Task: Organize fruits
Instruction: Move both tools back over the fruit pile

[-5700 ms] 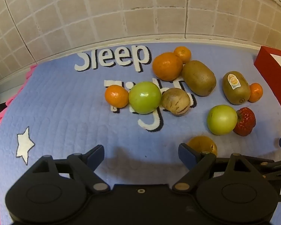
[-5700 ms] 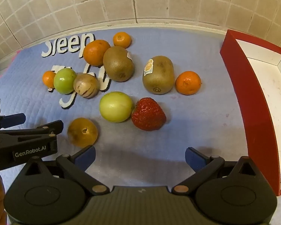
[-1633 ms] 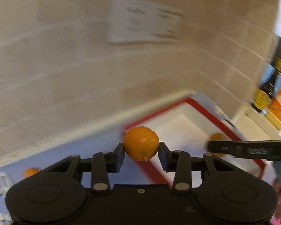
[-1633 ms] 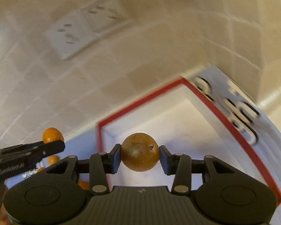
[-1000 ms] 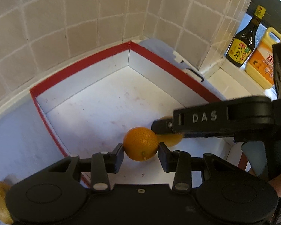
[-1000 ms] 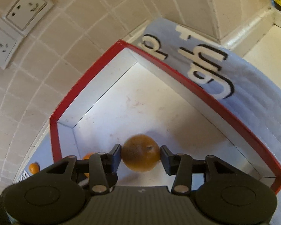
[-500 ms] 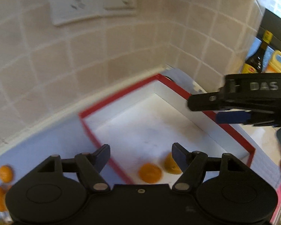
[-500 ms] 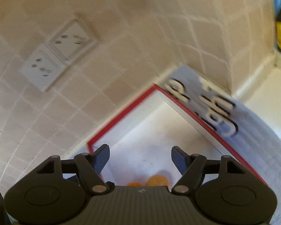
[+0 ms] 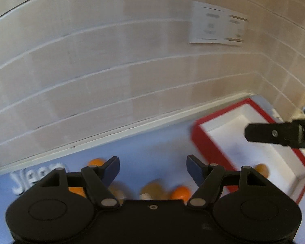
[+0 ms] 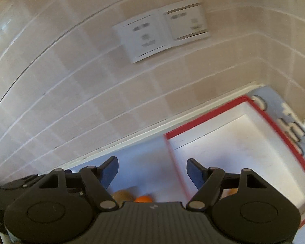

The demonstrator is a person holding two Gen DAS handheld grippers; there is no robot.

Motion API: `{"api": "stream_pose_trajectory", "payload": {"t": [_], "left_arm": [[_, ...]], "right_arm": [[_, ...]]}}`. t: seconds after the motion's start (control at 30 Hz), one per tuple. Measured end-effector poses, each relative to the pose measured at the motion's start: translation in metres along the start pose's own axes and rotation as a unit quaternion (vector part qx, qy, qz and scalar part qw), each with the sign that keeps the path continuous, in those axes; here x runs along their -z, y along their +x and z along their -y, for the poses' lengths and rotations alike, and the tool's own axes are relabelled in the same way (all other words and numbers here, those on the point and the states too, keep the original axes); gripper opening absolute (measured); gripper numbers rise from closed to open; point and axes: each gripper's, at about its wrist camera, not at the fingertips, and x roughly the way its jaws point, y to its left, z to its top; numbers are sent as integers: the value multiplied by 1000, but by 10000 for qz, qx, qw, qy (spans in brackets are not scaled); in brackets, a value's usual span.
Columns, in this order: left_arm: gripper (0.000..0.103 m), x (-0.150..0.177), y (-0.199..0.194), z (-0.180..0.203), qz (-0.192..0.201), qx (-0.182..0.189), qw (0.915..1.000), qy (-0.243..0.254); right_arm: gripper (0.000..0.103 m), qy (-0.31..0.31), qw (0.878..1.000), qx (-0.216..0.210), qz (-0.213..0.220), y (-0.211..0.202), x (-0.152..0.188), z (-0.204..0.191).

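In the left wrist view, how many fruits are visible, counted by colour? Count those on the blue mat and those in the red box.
Orange fruits on the blue mat: 3
Brownish fruits on the mat: 2
Brownish fruit in the red box: 1
Total: 6. The blur and the left tool may hide more.
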Motion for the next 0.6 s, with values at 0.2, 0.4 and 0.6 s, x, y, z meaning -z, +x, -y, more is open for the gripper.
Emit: {"api": "stream_pose_trajectory", "payload": {"t": [0.2,0.4,0.6], "left_arm": [[86,17,-9,-59,-81,-304,9989,-350],[86,41,-9,-111,-327,-481,9968,-551],[86,70,10,-142,-643,-493,9948,-622]], "right_arm": [[76,-363,9987,-186,-301,16,21,-46],[76,-655,9950,-305,-688,37,48,-75],[75,-895,9903,-337,-1011,58,83,-87]]}}
